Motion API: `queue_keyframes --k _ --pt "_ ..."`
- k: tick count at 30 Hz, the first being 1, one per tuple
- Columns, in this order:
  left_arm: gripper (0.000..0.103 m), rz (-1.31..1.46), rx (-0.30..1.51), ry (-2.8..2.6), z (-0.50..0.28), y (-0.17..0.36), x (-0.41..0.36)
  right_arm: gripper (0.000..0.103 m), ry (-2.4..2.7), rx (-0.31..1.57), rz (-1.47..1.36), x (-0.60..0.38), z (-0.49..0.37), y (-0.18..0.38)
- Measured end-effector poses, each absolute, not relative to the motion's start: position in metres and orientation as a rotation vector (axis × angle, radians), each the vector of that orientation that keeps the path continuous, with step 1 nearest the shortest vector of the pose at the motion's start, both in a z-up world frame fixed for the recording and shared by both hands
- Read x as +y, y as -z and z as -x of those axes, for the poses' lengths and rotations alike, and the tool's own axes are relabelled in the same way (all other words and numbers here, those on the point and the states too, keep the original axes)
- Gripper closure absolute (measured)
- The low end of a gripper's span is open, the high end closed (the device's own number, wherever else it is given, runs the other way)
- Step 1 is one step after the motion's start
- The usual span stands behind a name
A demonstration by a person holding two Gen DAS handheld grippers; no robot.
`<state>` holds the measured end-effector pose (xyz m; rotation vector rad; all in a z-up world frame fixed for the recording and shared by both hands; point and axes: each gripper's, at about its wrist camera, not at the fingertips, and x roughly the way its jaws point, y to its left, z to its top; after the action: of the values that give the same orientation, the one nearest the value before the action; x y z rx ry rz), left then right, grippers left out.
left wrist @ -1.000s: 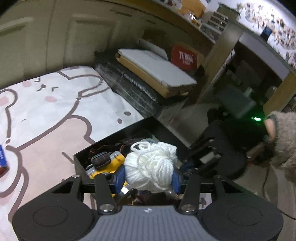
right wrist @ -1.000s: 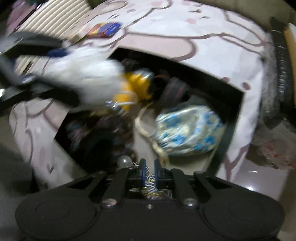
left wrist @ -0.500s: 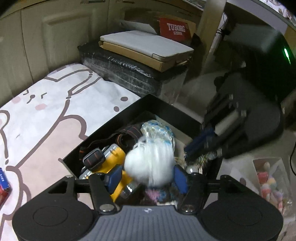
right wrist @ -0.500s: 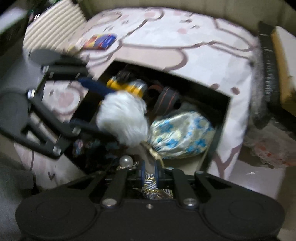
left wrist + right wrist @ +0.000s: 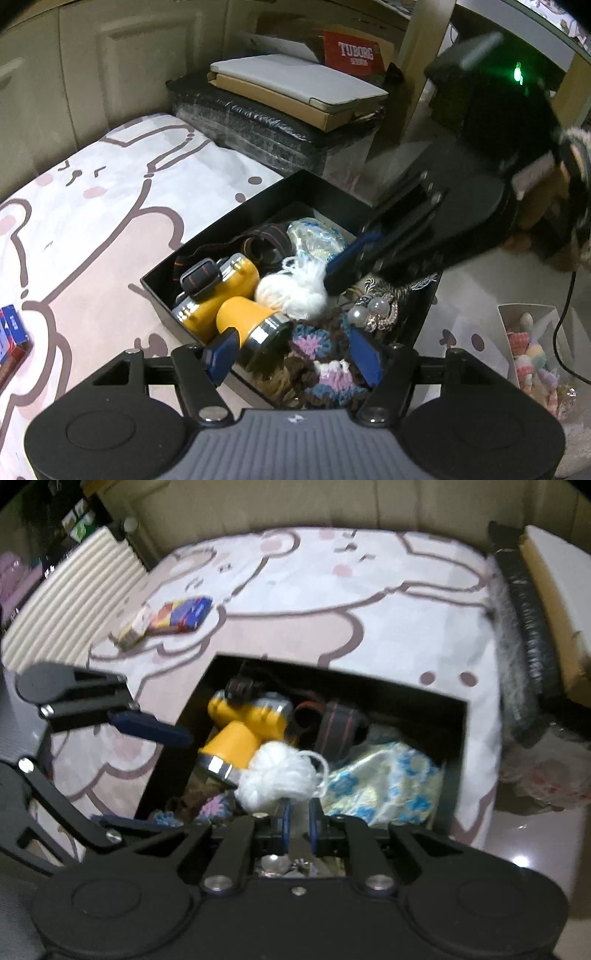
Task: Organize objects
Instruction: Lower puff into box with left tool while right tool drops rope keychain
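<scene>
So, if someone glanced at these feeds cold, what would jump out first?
Probably the white yarn ball, lying in the middle of the crowded black box, with the yellow headlamp bright beside it. Next, the left gripper, jaws opening with nothing between them, over the crocheted piece, while the right gripper sits shut by the yarn.

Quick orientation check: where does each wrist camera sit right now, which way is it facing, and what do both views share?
Left wrist: on the left gripper, angled down over the black box on the bunny-print cloth; its jaws are opening, nothing between them; the right gripper and a sleeve show.
Right wrist: on the right gripper, jaws shut, looking down into the box from its other side; the left gripper shows.
Shared: box, white yarn ball, yellow flashlight.
</scene>
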<state>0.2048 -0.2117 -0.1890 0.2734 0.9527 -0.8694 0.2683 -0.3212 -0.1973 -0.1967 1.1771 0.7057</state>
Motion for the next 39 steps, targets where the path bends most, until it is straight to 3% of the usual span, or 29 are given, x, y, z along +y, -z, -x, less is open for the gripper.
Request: queue_keyframes --k 12,18,20,23,33,35,39 --pt "0.036 -0.184 0.934 0.839 -0.206 0.167 -0.192 0.09 -0.542 1.014 0.069 -0.353 -0.237 0.154" --pt "0.017 -0.145 0.899 0.791 -0.203 0.152 -0.183 0.067 -0.408 0.893 0.026 -0.363 -0.208 0.128" --pt "0.011 -0.141 0.882 0.769 -0.201 0.148 -0.181 0.05 -0.373 0.857 0.027 -0.364 -0.198 0.122" --pt "0.009 -0.132 0.87 0.745 -0.201 0.145 -0.178 0.039 -0.342 0.822 0.012 -0.363 -0.186 0.118" --pt "0.001 -0.099 0.867 0.695 -0.199 0.147 -0.166 0.013 -0.189 0.789 0.024 -0.362 -0.161 0.121" --pt "0.0 -0.088 0.866 0.689 -0.2 0.147 -0.163 0.002 -0.169 0.784 0.03 -0.361 -0.158 0.124" --pt "0.0 -0.074 0.867 0.688 -0.199 0.148 -0.16 0.0 -0.129 0.762 0.044 -0.359 -0.152 0.127"
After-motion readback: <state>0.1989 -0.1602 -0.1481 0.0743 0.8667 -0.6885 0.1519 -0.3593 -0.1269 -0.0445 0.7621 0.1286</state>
